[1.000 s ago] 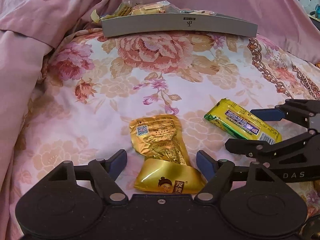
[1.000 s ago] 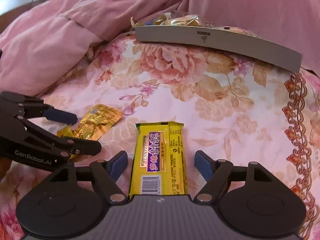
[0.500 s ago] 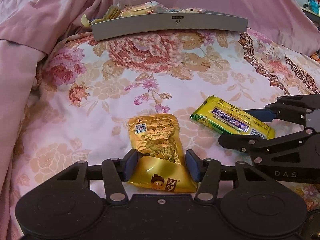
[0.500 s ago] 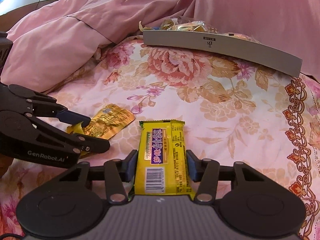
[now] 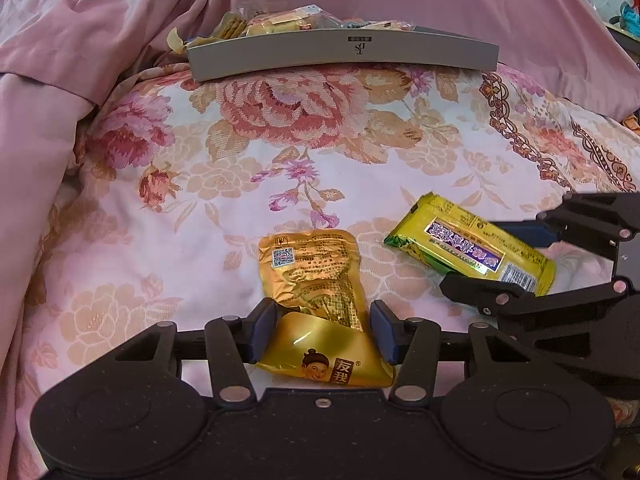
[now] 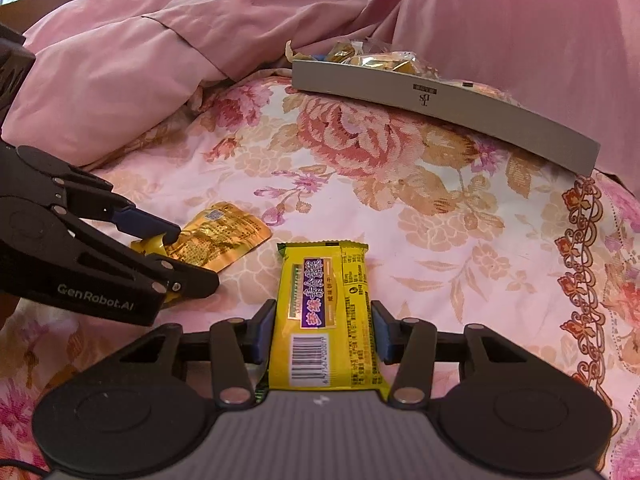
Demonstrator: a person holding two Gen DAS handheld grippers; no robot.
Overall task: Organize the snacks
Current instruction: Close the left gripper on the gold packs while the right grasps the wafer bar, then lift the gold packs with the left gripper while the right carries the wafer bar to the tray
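My left gripper (image 5: pixel 324 332) is shut on a gold foil snack packet (image 5: pixel 320 360) with a cartoon face. A gold foil back with a QR code (image 5: pixel 312 272) runs on beyond the pads; one folded packet or two, I cannot tell. In the right wrist view the left gripper (image 6: pixel 188 258) pinches the gold foil (image 6: pixel 224 236) on the bedspread. My right gripper (image 6: pixel 322 336) is shut on a yellow snack bar (image 6: pixel 324 292), pads pressing on its long sides. From the left wrist view the bar (image 5: pixel 468 244) sits in the right gripper (image 5: pixel 500 260). A grey tray (image 5: pixel 344 54) (image 6: pixel 440 108) at the back holds several wrapped snacks (image 5: pixel 280 24).
Everything lies on a floral bedspread (image 5: pixel 300 128). A bunched pink duvet (image 5: pixel 60 60) (image 6: pixel 120 60) rises along the left side and behind the tray. Between the grippers and the tray there is only flowered cloth (image 6: pixel 380 168).
Both grippers have gone from wide open to shut, the left on the gold packet and the right on the yellow bar. Neither hand has shifted much.
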